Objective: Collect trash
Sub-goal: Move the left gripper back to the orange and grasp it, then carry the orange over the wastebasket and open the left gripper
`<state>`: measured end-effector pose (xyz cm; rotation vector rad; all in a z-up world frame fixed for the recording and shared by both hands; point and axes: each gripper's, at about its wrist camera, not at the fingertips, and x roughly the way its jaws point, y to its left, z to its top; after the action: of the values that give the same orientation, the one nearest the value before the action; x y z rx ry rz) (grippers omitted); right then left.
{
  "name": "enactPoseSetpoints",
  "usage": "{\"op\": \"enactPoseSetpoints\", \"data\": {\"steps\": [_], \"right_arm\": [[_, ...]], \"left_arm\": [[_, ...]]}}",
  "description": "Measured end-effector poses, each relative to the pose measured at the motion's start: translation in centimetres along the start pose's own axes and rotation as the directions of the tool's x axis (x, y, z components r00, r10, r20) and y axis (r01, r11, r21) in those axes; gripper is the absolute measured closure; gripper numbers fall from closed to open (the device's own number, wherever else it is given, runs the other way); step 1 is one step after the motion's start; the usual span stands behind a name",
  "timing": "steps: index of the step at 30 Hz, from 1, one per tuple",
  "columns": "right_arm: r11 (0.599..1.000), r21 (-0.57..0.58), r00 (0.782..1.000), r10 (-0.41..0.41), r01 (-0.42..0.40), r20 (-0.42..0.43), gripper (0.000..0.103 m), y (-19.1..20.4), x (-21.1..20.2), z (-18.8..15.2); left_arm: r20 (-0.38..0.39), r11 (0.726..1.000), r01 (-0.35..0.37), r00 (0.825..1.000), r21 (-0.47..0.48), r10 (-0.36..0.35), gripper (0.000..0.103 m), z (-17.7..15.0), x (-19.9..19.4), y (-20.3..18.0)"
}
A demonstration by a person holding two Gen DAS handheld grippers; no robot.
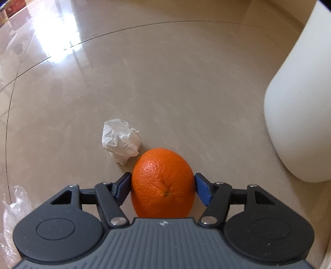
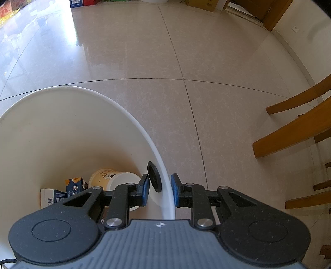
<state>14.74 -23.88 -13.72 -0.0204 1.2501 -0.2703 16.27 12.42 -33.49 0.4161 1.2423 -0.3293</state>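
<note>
Left wrist view: left gripper point(image 1: 163, 187) points down at a glossy beige tile floor point(image 1: 165, 82). An orange point(image 1: 163, 183) sits low centre of frame between the two blue pads point(image 1: 201, 189); both pads touch its sides, jaws about half spread, so it reads as gripped. Orange's navel faces the camera. Whether it rests on the floor or is lifted, cannot tell. Just upper left of the orange, a crumpled white tissue point(image 1: 121, 141) lies on the floor, almost touching the fruit. Clear plastic film point(image 1: 12, 219) at the lower left edge, partly behind the gripper body. White bin point(image 1: 300, 103) fills the right edge, outer wall only, blurred.

Right wrist view: right gripper point(image 2: 159, 189) points down over the bin rim point(image 2: 144, 132). Jaws are narrow and straddle the wall of the bin, left pad inside, right pad outside; pads look clamped on the rim. A black round fitting point(image 2: 154, 177) sits on the inner wall just above the left pad. Bin occupies the lower left of frame. Inside at the bottom: a paper cup point(image 2: 111, 179) on its side, a small blue-and-orange carton point(image 2: 75, 185), and a white box point(image 2: 49, 196) left of it, all close together. Wooden chair legs point(image 2: 293, 128) at the right edge. Cardboard boxes point(image 2: 206, 4) along the top edge, far across the floor.
</note>
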Motion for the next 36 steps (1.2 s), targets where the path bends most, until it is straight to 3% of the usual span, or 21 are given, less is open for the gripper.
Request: {"op": "enactPoseSetpoints", "data": {"steps": [7,14,27,32,36], "right_arm": [[1.000,-0.009,1.000,-0.001,0.001,-0.005,0.077,0.1,0.0,0.2],[1.000,-0.008,1.000,0.006,-0.007,-0.010,0.078,-0.1,0.0,0.4],[0.999,-0.011,0.998,0.037,-0.037,-0.046,0.080,-0.3,0.1,0.8],[0.998,-0.014,0.996,0.063,-0.064,-0.055,0.081,-0.8,0.1,0.8],[0.997,-0.030,0.996,0.065,-0.067,-0.056,0.082,-0.8,0.0,0.5]], "left_arm": [[-0.083,0.998,0.039,0.996,0.056,-0.034,0.040,2.5,-3.0,-0.1],[-0.111,0.983,0.070,0.992,0.172,-0.051,0.040,5.9,-10.2,-2.1],[-0.056,0.943,0.104,0.994,0.316,-0.091,0.040,12.0,-25.0,-8.8],[0.000,0.926,0.149,0.987,0.348,-0.159,0.040,15.4,-28.0,-11.6],[0.031,0.910,0.191,0.976,0.367,-0.218,0.040,17.3,-27.9,-15.1]]}}
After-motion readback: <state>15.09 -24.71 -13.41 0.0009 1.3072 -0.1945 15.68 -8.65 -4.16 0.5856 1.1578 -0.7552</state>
